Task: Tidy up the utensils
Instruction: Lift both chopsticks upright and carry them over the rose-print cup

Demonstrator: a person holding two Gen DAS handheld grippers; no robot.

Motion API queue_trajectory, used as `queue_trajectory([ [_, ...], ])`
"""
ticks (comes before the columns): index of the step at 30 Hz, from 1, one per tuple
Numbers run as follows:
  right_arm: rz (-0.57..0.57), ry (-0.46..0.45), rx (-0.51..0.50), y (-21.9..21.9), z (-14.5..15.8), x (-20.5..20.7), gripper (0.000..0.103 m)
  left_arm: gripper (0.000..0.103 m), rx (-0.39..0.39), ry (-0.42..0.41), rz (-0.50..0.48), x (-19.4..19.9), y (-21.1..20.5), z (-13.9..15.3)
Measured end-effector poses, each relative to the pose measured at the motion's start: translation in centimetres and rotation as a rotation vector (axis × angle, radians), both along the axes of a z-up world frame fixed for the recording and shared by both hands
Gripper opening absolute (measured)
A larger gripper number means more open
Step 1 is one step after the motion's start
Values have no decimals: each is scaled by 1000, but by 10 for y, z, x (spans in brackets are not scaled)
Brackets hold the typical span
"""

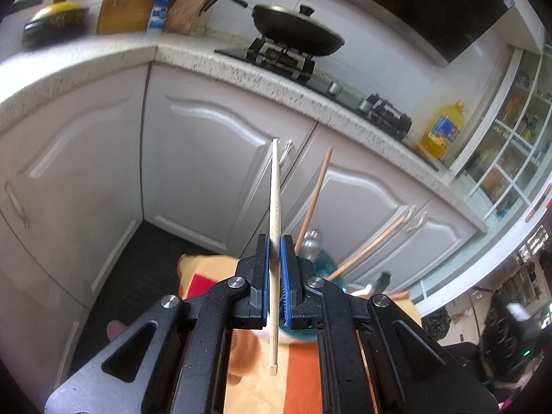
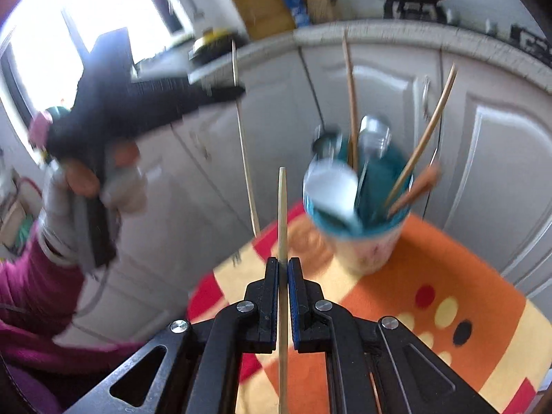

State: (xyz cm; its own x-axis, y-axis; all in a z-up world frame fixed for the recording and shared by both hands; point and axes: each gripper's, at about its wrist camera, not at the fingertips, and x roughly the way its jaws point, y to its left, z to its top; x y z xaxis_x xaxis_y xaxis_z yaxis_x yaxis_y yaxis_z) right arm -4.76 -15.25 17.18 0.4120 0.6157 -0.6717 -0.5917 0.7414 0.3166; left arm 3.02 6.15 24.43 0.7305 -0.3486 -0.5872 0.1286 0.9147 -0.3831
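Chopsticks: left gripper [image 1: 275,248] jaws clamp one [image 1: 275,186], right gripper [image 2: 283,264] another [image 2: 282,207]; cup [image 2: 358,207] of utensils near on desk [image 2: 448,276].

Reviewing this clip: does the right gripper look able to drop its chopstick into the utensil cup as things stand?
Probably yes. The right gripper is shut on a chopstick, and the cup stands just ahead to its right on the cloth, with open space between. The cup is crowded, but gaps remain.

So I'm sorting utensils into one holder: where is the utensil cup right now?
In the right wrist view, the utensil cup stands on the orange patterned cloth, right of the right gripper, before the white cabinet doors.
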Motion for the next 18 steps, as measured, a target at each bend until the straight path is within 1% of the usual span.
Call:
queue_trajectory([
  [3, -51, -58, 46, -5, 23, 11, 5, 5, 6, -28, 5, 7, -7, 10],
  [6, -78, -78, 63, -1, 32, 23, 5, 5, 34, -79, 19, 12, -16, 20],
  [9, -103, -99, 88, 2, 39, 33, 5, 5, 47, -118, 32, 19, -22, 25],
  [11, -134, -131, 80, 1, 44, 38, 5, 5, 70, -144, 45, 22, -28, 26],
  [14, -173, -149, 113, 1, 49, 48, 5, 5, 112, -186, 67, 25, -36, 23],
  [15, -196, -159, 125, 3, 49, 54, 5, 5, 116, -191, 68, 27, -38, 21],
  [18, -213, -177, 129, 7, 54, 67, 5, 5, 119, -192, 66, 31, -44, 14],
])
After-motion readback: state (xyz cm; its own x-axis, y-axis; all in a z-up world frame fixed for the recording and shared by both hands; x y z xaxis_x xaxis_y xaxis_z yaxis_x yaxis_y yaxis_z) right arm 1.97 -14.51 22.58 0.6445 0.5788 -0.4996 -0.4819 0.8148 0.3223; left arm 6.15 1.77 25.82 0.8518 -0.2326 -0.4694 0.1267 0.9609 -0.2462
